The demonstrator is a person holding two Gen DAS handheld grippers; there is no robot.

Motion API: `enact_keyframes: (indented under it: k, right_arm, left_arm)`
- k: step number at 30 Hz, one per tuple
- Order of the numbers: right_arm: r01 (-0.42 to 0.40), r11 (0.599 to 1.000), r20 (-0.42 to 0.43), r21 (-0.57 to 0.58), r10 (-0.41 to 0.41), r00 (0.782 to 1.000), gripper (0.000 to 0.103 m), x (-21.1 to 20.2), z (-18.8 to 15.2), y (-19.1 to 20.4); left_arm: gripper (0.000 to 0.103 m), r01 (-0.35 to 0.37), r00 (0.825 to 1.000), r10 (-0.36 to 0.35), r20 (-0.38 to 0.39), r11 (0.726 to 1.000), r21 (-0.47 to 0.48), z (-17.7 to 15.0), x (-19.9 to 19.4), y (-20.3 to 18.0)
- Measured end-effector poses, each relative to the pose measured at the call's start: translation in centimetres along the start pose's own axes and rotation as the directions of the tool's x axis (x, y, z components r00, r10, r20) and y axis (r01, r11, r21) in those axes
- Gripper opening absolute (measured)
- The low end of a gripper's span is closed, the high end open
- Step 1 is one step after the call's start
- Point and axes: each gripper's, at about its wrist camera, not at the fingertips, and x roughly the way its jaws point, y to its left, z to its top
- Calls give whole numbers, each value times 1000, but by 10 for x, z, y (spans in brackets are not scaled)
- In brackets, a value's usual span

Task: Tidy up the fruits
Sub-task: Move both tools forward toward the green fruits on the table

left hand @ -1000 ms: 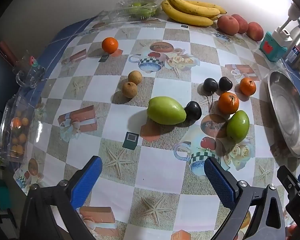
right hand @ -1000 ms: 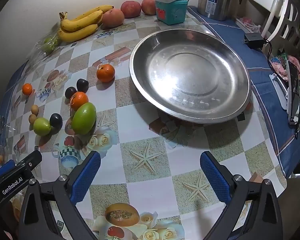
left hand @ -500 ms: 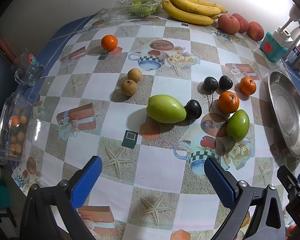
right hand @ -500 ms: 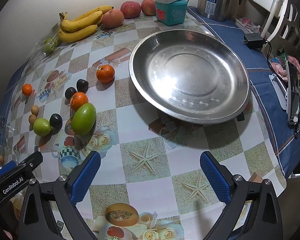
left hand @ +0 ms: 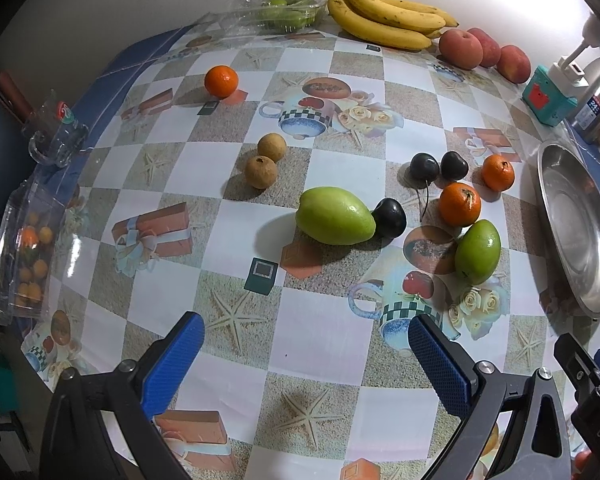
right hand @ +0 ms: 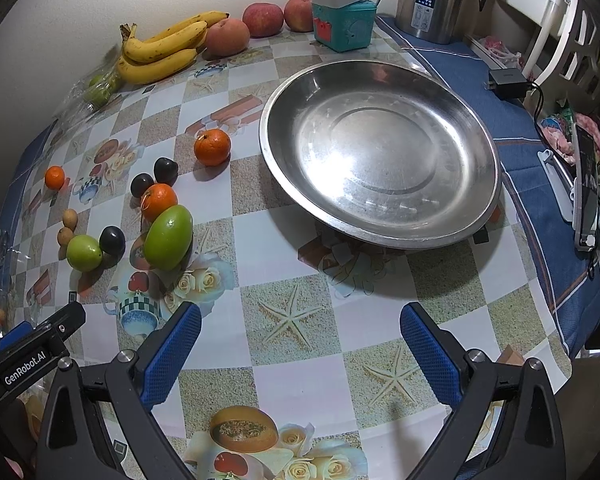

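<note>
Both hand-held grippers are hovering over the near edge of the bench with nothing between their blue pads: I am keeping the left hand-held gripper (left hand: 306, 346) spread wide, and the right hand-held gripper (right hand: 300, 336) spread wide too.

I am judging the task as not yet begun. The wide, shallow stainless-steel basin (right hand: 380, 168) is sitting toward the right edge of the bench and is holding no fruit. Everything I am meant to sort is lying loose on the checkered tablecloth left of it: the larger pale-green mango-shaped fruit (left hand: 334, 221) with a dark plum (left hand: 389, 218) touching its end, a second green mango-shaped fruit (left hand: 477, 251) just beside an orange tangerine (left hand: 459, 204), another tangerine (left hand: 497, 172) nearer the basin, two more dark plums (left hand: 424, 166) side by side, two small brown round fruits (left hand: 261, 172) touching, and a lone tangerine (left hand: 221, 81) toward the far left. Along the far edge, a bunch of yellow bananas (left hand: 384, 22) and three reddish peaches (left hand: 460, 49) are resting by the wall.

I am expecting every piece to need moving, the green fruit by the basin being the nearest pick.
</note>
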Motion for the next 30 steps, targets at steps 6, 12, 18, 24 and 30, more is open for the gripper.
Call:
enact_keyframes:
  k: [6,12,18,24,30]
  right_arm:
    - [1,1000,-1,0,-1,1000,100,0,0,0]
    - [1,1000,-2,-1,-1,1000,100,1,1,1]
    - [3,1000,-1,-2,-3,1000,100,1,0,1]
    - [-16,1000,16,-22,17,1000,100,-3,4,5]
    - [-28,998,44,-62,30,999,100,-8,15,16]
  left_arm:
    - [103,-16,1000,16,-13,1000,7,-1,1,1]
    - [103,-29,1000,29,-4,1000,9,-1,1,2]
    - [103,-30,999,30,-20,1000,2,0,2,2]
    - [103,-32,999,32,11,999,-2,5,-2,2]
    - [103,-100,992,96,87,994,36,25,-6,-3]
